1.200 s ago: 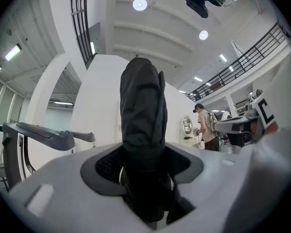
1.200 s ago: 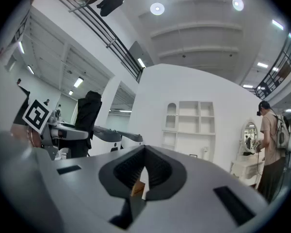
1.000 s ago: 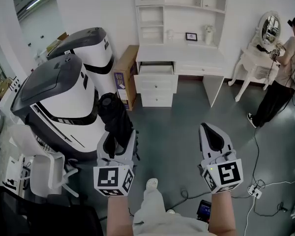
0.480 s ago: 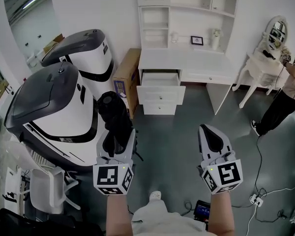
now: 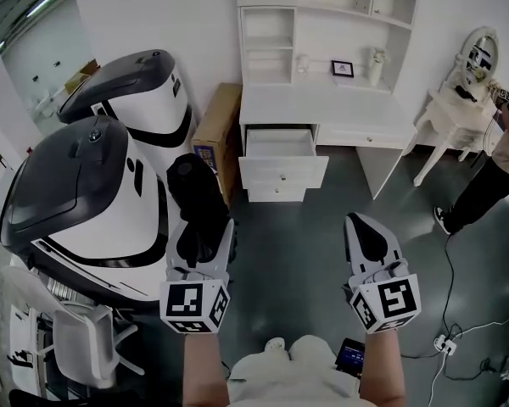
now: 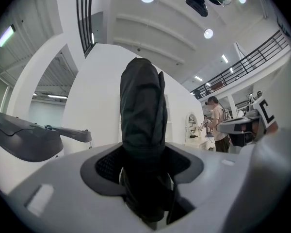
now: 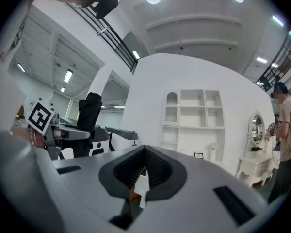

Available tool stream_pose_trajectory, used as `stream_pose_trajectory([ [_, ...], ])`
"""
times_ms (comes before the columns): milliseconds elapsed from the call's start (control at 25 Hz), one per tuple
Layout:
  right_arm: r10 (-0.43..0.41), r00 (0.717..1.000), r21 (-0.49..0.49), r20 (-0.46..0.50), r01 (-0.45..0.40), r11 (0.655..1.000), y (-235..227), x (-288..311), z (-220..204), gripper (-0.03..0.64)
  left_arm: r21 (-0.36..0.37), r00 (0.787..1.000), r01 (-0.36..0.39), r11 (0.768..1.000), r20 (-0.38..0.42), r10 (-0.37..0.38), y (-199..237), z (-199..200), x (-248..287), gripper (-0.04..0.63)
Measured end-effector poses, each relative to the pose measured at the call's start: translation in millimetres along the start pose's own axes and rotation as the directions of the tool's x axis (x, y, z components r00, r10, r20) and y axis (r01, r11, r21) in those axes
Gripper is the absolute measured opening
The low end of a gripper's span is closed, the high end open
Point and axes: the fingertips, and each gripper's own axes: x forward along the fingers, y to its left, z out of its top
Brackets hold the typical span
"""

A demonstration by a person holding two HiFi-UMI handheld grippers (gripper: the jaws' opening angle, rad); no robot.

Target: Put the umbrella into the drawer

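Grey floor (image 5: 305,219) all round, with a white desk (image 5: 322,108) against the far wall. At left, two big white-and-grey machines (image 5: 93,185). At right, a vanity (image 5: 454,113) and a person (image 5: 492,164), well apart from the work.

In the desk's left bank, top drawer (image 5: 280,142) pulled out, with nothing visible inside from here.

Left gripper (image 5: 202,234): clamped on the folded black umbrella (image 5: 195,193), jaws partway apart round its sleeve. Gripped near one end, with most of the length jutting past the jaw tips.

Right gripper (image 5: 363,227): closed, pads together, nothing between them. Held beside the left one, well apart from it.

What counts for the coming move: drawer straight ahead and slightly right of the umbrella, between the lines of the two grippers but nearer the left one. Well short of the desk yet, with open floor between. Umbrella's long axis roughly in line with the jaws, tipped upward and pointing toward the desk. Drawer's long side running crosswise to that. Probably calls for closing the distance first, then swinging the umbrella sideways and lowering it to lie along the drawer's width. Carrying hand already the nearer one, so no handover looks needed.
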Motion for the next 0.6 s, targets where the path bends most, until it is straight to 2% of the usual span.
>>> stream_pose_trajectory([
  [160, -0.013, 1.000, 0.018, 0.004, 0.013, 1.000, -6, 13, -2, 0.008, 0.013, 1.000, 0.007, 1.000, 0.000, -0.007, 6, -2, 8, 0.245],
  [400, -0.009, 1.000, -0.018, 0.001, 0.009, 1.000, -13, 34, -5, 0.008, 0.001, 1.000, -0.016, 1.000, 0.002, 0.016, 19, -4, 24, 0.245],
  [600, -0.004, 1.000, -0.015, -0.001, 0.004, 1.000, -30, 57, -8, 0.008, 0.021, 1.000, -0.023, 1.000, 0.005, 0.023, 24, -1, 44, 0.245],
])
